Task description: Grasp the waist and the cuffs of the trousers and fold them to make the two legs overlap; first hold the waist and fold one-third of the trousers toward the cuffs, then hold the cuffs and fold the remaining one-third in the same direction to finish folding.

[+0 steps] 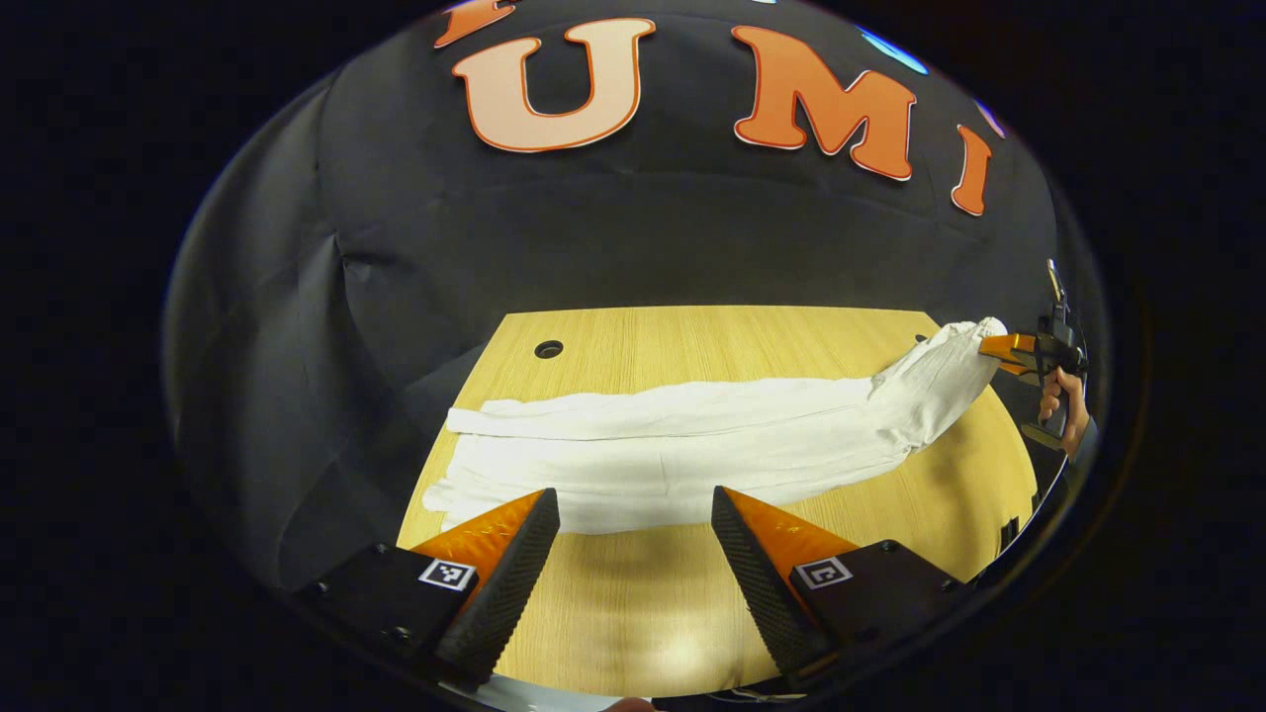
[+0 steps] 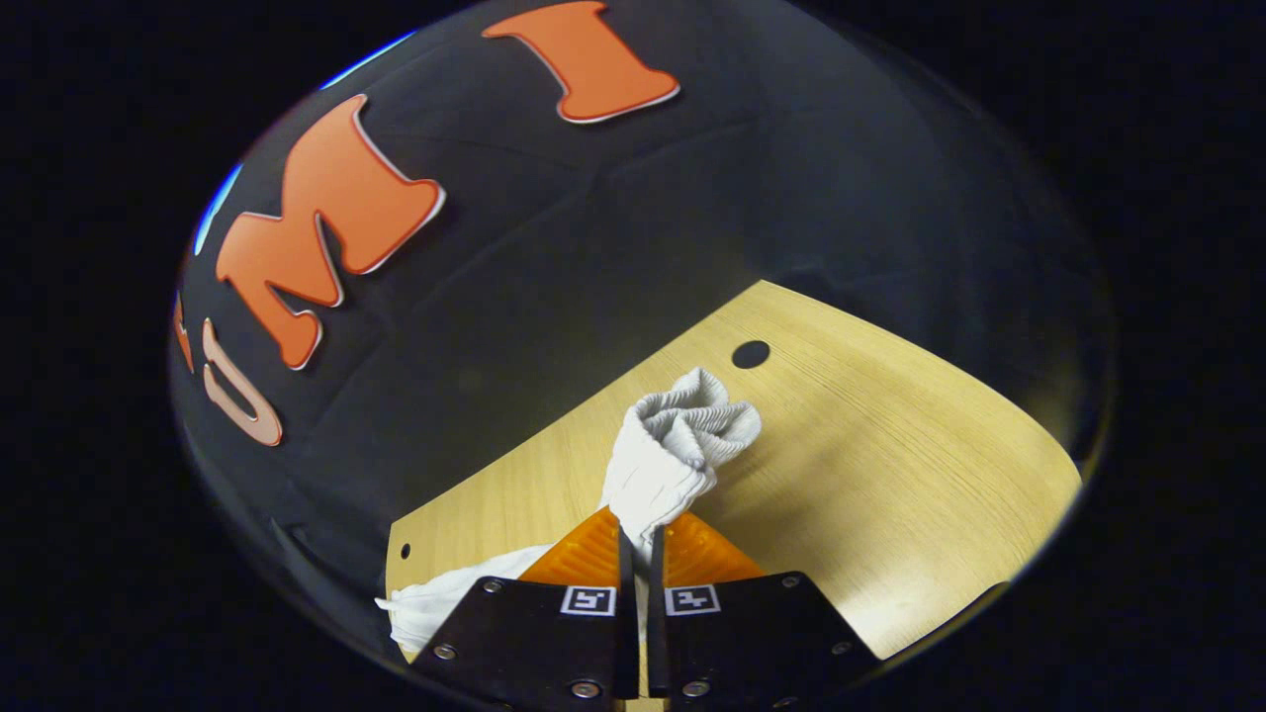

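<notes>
The right tool [image 2: 636, 529] pinched the trousers' [image 1: 673, 450] waist, lifted off the bench [image 1: 633, 613]; the left tool [image 1: 635, 539], spread empty, would best carry low and even.

the left claw [image 1: 635, 539] has two wedge-shaped fingers [image 1: 504, 583] whose inner faces are ribbed with a fine tread; each finger seats in a blocky black mount topped by a small square white marker with a black pattern. small round screws sit along the mount edges. the right claw [image 2: 641, 542] in its own view has the same build: two black plates side by side, a square patterned marker on each near the seam, and silver screw heads at the corners and along the lower edge. seen from the left gripper view, the right claw [image 1: 994, 344] has a black frame with a pistol-style handle wrapped by a hand [image 1: 1058, 400]
</notes>
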`<act>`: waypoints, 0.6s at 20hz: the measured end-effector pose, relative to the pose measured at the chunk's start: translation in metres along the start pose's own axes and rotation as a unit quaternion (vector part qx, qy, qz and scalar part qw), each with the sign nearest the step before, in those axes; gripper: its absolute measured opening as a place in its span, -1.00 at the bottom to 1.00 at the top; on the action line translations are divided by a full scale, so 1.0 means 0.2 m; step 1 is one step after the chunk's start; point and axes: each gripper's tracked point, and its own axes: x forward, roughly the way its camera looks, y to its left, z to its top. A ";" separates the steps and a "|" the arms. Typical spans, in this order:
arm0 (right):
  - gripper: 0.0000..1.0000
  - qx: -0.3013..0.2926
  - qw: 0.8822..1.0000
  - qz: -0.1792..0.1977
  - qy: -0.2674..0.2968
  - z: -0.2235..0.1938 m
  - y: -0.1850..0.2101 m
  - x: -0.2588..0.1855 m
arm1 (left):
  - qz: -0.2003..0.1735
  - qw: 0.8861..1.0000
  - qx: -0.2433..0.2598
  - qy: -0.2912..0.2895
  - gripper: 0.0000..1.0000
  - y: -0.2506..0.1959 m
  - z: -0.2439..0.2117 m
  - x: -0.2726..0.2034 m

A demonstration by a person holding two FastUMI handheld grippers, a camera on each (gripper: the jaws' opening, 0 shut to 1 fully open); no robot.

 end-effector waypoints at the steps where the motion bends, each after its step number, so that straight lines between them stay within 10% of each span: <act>1: -0.93 -0.012 1.000 0.010 -0.001 0.00 0.05 -0.02 | 0.000 1.000 -0.003 0.001 1.00 0.01 -0.01 0.00; 12: -0.93 -0.107 0.992 0.062 0.019 -0.22 0.68 -0.02 | 0.001 0.998 -0.059 0.006 1.00 0.18 -0.11 0.07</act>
